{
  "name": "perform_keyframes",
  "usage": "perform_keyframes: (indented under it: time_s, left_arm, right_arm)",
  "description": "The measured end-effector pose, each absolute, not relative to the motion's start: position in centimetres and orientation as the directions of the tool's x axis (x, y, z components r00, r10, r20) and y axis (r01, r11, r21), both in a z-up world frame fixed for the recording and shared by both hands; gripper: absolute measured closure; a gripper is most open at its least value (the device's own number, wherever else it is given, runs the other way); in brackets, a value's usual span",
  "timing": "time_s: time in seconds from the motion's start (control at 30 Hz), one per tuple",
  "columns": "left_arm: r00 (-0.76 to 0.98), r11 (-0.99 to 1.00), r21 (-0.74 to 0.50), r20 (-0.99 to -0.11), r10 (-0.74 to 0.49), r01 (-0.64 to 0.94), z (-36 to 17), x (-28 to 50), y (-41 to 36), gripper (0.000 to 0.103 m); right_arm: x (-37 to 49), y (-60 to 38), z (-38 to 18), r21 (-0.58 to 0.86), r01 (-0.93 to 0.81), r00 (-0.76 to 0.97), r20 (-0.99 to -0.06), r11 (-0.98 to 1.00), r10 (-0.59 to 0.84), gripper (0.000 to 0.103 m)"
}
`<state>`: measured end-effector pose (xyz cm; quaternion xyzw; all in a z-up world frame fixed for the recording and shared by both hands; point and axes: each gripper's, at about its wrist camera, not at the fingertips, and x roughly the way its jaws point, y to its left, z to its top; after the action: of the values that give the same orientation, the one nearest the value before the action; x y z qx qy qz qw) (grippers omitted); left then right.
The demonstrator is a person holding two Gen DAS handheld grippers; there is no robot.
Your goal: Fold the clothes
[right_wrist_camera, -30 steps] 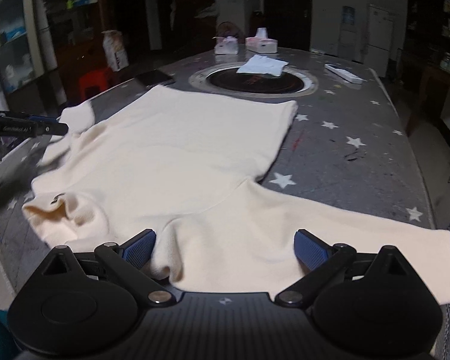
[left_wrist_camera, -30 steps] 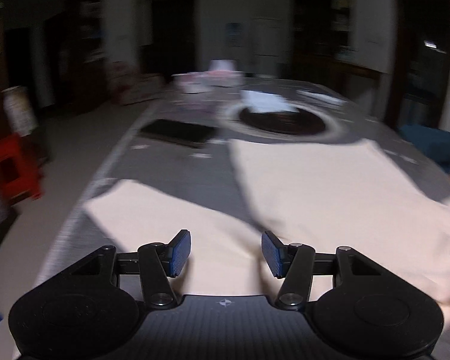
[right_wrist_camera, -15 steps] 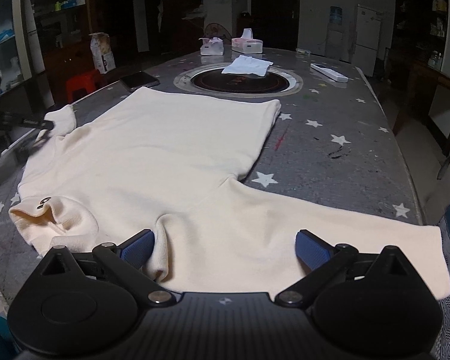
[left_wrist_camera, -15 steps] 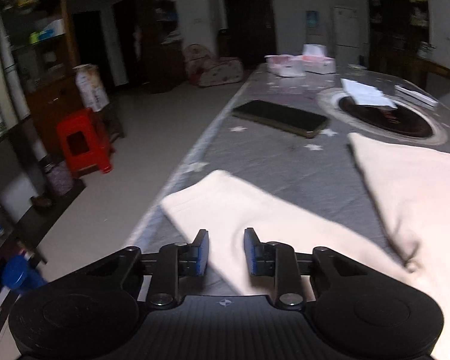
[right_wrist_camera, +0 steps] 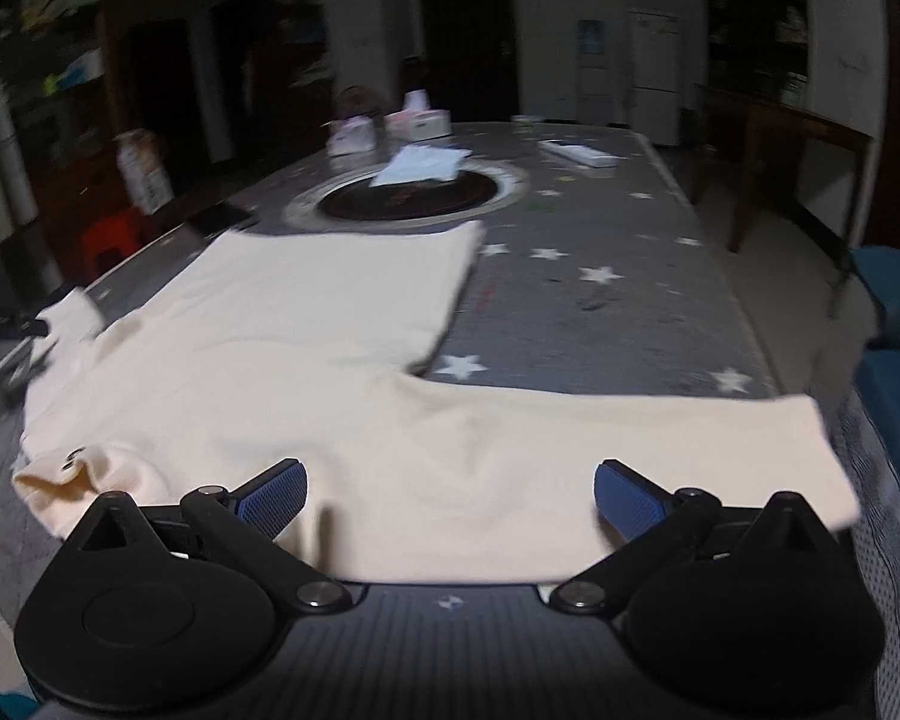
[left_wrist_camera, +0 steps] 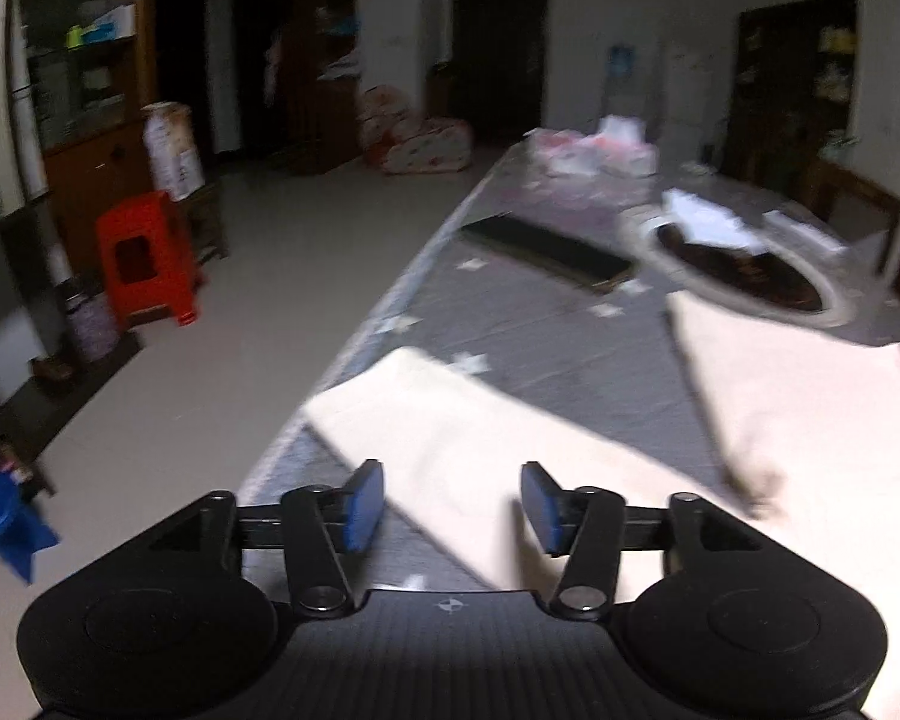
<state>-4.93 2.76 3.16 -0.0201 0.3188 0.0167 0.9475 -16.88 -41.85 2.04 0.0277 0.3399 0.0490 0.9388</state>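
Note:
A cream long-sleeved shirt (right_wrist_camera: 306, 324) lies flat on the grey star-patterned table (right_wrist_camera: 600, 252), collar towards me. Its right sleeve (right_wrist_camera: 660, 438) stretches to the right in the right wrist view. Its left sleeve (left_wrist_camera: 468, 426) lies near the table's left edge in the left wrist view, and the shirt's body (left_wrist_camera: 810, 408) is to the right there. My left gripper (left_wrist_camera: 453, 510) is open, just over the near part of the left sleeve. My right gripper (right_wrist_camera: 450, 498) is wide open and empty over the shoulder area by the right sleeve.
A round dark hotplate (right_wrist_camera: 414, 195) with a white cloth (right_wrist_camera: 420, 165) on it sits beyond the shirt. A black flat device (left_wrist_camera: 546, 249), tissue boxes (right_wrist_camera: 420, 120) and a white remote (right_wrist_camera: 579, 153) lie farther back. A red stool (left_wrist_camera: 147, 258) stands on the floor to the left.
My left gripper has opened wider than half a second ago and stays over the left sleeve. My right gripper has shifted right along the right sleeve, still wide open.

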Motion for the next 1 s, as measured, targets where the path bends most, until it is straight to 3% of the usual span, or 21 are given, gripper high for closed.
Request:
perform_keyframes:
  time_s: [0.07,0.27,0.7,1.0]
  left_arm:
    - [0.812,0.999,-0.053,-0.583,-0.034,0.003,3.9,-5.8,1.9,0.027]
    - [0.844,0.985,-0.067,-0.509,-0.17,0.158,6.1,-7.8,-2.3,0.005]
    - [0.751,0.89,-0.077,-0.506,-0.424,0.45,6.3,-9.7,-13.1,0.0]
    - [0.696,0.836,-0.017,-0.546,-0.467,0.548,3.8,-10.2,-19.1,0.0]
  right_arm:
    - [-17.1,-42.5,1.5,0.075,-0.038,0.755,-0.652,0.996,0.078,0.0]
    - [-17.6,-42.7,0.2,0.02,-0.009,0.743,-0.669,1.0,0.02,0.0]
    - [-17.9,-42.7,0.1,0.016,-0.036,0.752,-0.658,0.999,0.038,0.0]
    - [-18.7,-44.9,0.2,0.001,0.004,0.739,-0.674,1.0,-0.002,0.0]
